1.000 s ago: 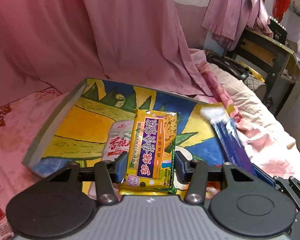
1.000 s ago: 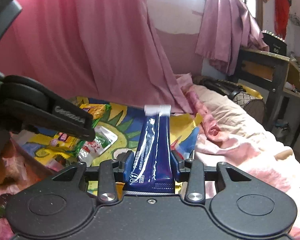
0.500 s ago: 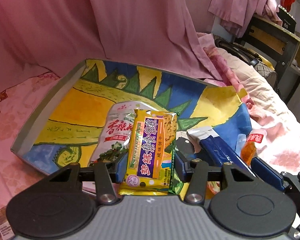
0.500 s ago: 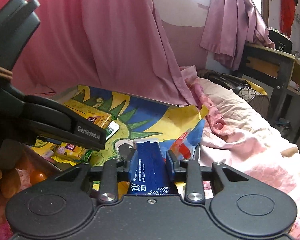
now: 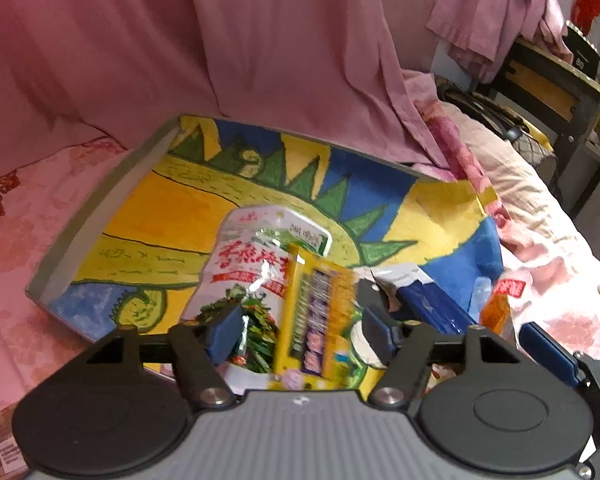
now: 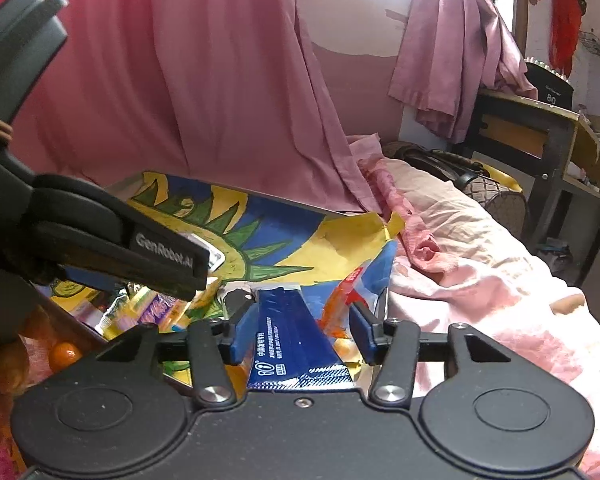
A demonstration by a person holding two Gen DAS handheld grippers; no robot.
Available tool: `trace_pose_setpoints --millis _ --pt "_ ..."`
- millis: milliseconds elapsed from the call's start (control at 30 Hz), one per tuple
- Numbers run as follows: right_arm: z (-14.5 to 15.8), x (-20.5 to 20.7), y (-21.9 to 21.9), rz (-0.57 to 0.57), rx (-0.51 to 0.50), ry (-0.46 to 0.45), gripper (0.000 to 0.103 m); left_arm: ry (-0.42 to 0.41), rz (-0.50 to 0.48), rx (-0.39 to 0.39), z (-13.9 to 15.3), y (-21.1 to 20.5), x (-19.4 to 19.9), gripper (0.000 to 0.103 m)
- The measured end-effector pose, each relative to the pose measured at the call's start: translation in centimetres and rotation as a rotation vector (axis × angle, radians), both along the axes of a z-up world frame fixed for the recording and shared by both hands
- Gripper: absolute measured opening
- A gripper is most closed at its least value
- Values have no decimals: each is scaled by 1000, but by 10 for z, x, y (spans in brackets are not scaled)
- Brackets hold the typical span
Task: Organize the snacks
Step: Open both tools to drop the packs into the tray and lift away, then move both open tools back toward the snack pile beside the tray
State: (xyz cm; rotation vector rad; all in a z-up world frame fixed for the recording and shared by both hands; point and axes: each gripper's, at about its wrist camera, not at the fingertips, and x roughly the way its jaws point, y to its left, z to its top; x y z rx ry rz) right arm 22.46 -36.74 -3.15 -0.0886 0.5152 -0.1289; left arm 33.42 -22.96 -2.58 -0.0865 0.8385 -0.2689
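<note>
Pink-curtained bedroom w/ a bed (image 5: 540, 216) carrying a painted tray (image 5: 100, 216), and by the look of it the sorting is mid-way: a white-green packet (image 5: 256, 264), yellow snack bar (image 5: 320, 320) and blue packet (image 6: 292, 340) already lie in the tray, while an orange-red packet (image 6: 344, 300) leans at its right edge and oranges (image 6: 62, 354) sit outside at left, prob. still to do. Vs. a sec ago, when both were clamped & lifted, the left tool (image 5: 296, 330) is opening, pads clear of the blurred bar, apparently dropping; the right tool (image 6: 302, 332) is opening too, blue packet between the pads but no longer pinched, resting in the tray.
</note>
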Motion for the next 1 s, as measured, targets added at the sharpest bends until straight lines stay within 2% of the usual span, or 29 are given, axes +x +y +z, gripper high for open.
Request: trace_pose_setpoints --millis 67,133,200,267,400,467,700,1000 --pt "1 0 -1 -9 -2 -8 60 -2 16 -10 2 4 0 77" --pt "3 -3 -3 -31 -1 -31 70 -16 38 -20 7 9 -2 85" --pt "8 -7 -7 -70 10 -84 83 -39 64 -33 12 17 -5 89" --pt "15 -13 -13 -104 27 -142 88 -62 81 -46 18 23 -8 96" --pt "27 -25 -24 -153 74 -247 99 -126 127 -62 31 37 -17 101" --pt "33 -32 -28 -163 93 -289 102 -157 151 -54 38 43 -22 102" --pt "49 -50 -33 -152 134 -391 102 -265 224 -11 65 63 -46 102" --pt "69 -82 -18 -121 138 -443 102 -335 260 -3 85 95 -94 103"
